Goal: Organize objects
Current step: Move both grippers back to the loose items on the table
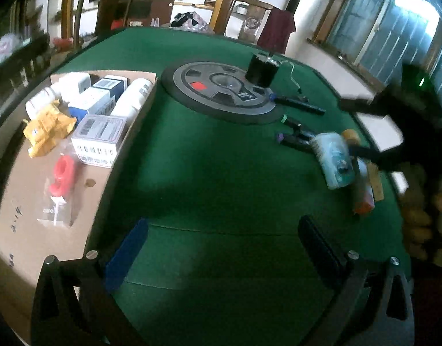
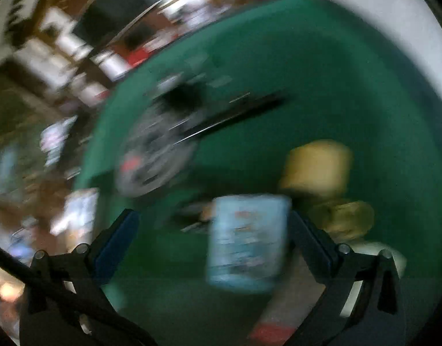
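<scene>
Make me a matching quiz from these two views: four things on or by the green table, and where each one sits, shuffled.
Things:
1. black cylinder
2. red item in a clear bag
3. light blue pack
4. left gripper

Places:
A. on the cardboard, in front of the boxes
B. open over bare green felt
C. standing on the grey disc
D. lying near the table's right edge

Pairs: 1-C, 2-A, 3-D, 4-B
</scene>
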`<state>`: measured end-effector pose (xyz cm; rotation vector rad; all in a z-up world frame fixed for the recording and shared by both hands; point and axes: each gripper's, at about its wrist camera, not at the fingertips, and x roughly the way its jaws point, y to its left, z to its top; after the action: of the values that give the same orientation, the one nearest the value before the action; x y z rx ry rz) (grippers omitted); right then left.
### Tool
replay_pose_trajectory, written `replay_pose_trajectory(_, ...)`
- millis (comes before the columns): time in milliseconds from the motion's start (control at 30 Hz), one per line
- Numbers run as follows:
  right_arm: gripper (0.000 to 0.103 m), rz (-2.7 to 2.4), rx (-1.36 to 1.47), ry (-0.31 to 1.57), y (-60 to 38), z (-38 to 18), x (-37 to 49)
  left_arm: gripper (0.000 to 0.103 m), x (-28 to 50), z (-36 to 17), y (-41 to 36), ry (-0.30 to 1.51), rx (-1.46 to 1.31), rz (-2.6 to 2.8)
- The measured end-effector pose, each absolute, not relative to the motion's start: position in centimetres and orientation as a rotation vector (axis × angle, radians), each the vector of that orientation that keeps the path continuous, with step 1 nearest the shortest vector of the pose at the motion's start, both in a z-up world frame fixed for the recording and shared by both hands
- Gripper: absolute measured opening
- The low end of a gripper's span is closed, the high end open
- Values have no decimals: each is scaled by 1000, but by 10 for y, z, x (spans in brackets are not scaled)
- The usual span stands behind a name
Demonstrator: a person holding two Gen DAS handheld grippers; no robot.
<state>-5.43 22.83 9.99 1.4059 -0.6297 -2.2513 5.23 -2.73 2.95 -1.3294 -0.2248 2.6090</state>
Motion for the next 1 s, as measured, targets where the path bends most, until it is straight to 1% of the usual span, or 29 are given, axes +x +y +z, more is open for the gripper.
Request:
replay_pose_trajectory(133, 103, -1991, 1325, -652, 195, 113, -34, 101, 56, 23, -20, -94, -1340, 2649)
replay_pose_trajectory(300, 103, -2156, 1297, -607, 206, 127, -17, 101, 53, 19, -13, -49, -1352, 2637)
replay_pose_trajectory(400, 103, -2199, 1304, -620, 217, 126, -11, 101, 50, 15, -7, 33, -1409, 2643)
replay_pose_trajectory(467, 103, -2238, 1309, -632, 232, 125, -13, 102, 47, 7, 1, 131, -1474, 2641)
replay_pose_trajectory(667, 103, -2166, 1315, -738, 235, 112, -34, 102, 51, 7, 2, 136, -1471, 2643)
replay_pose_trajectory(800, 103, -2146, 1436, -712, 207, 92, -55, 101, 47, 9, 2, 133, -1455, 2603)
replay_pose_trajectory(833, 103, -2140, 1472, -700, 199, 85, -57, 98, 47, 14, -2, 79, -1410, 2588)
replay_pose_trajectory(900, 103, -2178, 1472, -618, 185, 86, -56, 98, 51, 27, -12, -35, -1345, 2562)
replay_pose_trajectory(933, 103, -2137, 1480, -609, 178, 85, -55, 98, 54, 37, -16, -74, -1289, 2560)
replay_pose_trajectory(1000, 103, -2021, 1467, -611, 166, 84, -50, 98, 56, 51, -20, -69, -1202, 2562)
